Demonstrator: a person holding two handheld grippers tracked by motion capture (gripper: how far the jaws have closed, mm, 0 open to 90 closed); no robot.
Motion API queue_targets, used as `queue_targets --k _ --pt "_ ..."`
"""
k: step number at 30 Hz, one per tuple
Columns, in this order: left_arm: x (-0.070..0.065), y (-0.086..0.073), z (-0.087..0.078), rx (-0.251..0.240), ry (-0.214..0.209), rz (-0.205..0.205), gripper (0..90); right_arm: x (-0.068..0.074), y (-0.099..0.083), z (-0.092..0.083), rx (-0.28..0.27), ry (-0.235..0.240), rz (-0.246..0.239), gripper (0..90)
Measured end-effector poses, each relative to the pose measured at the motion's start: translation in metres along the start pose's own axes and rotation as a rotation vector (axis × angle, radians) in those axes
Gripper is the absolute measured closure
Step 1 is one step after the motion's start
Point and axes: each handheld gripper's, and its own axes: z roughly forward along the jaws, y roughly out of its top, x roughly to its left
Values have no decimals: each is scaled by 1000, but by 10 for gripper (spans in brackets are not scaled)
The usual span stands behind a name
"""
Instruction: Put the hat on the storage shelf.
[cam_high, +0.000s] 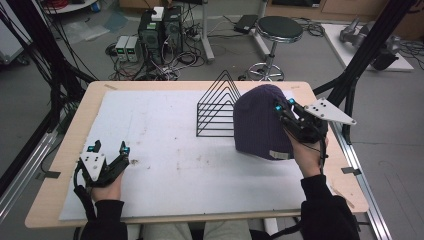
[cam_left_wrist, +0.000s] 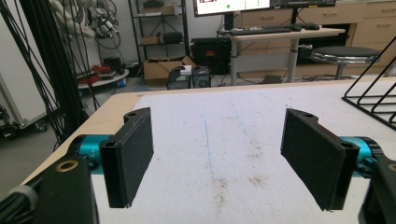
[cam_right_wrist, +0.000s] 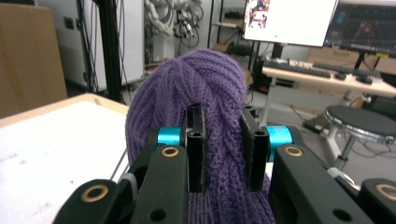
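Note:
A purple knitted beanie (cam_high: 257, 122) hangs over the right side of the white mat (cam_high: 165, 145), with its lower edge and a small label toward me. My right gripper (cam_high: 284, 106) is shut on a fold of the beanie (cam_right_wrist: 196, 79); in the right gripper view the knit is pinched between the two black jaws of this gripper (cam_right_wrist: 224, 144). My left gripper (cam_high: 109, 147) rests low at the mat's near left. Its pads (cam_left_wrist: 130, 154) stand wide apart with nothing between them, so the left gripper (cam_left_wrist: 224, 158) is open.
A black wire rack (cam_high: 215, 107) with triangular dividers stands on the mat just left of the beanie, and its corner shows at the right of the left gripper view (cam_left_wrist: 373, 100). The wooden table (cam_high: 85, 115) rims the mat. A stool (cam_high: 279, 27) and cabled equipment sit beyond.

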Motion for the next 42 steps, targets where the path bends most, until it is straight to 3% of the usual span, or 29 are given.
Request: queue_targets --k 17,26,35,42 --pt "-1 4 0 -11 -11 -9 218 17 29 2 -95 55 8 761" --pt "-1 5 1 -9 -27 -13 218 40 54 11 -158 118 16 761" --pt "-2 9 3 -6 -74 -47 208 67 65 27 -191 189 23 761" --pt "-4 13 5 14 -167 -86 199 82 69 40 -187 221 27 760"
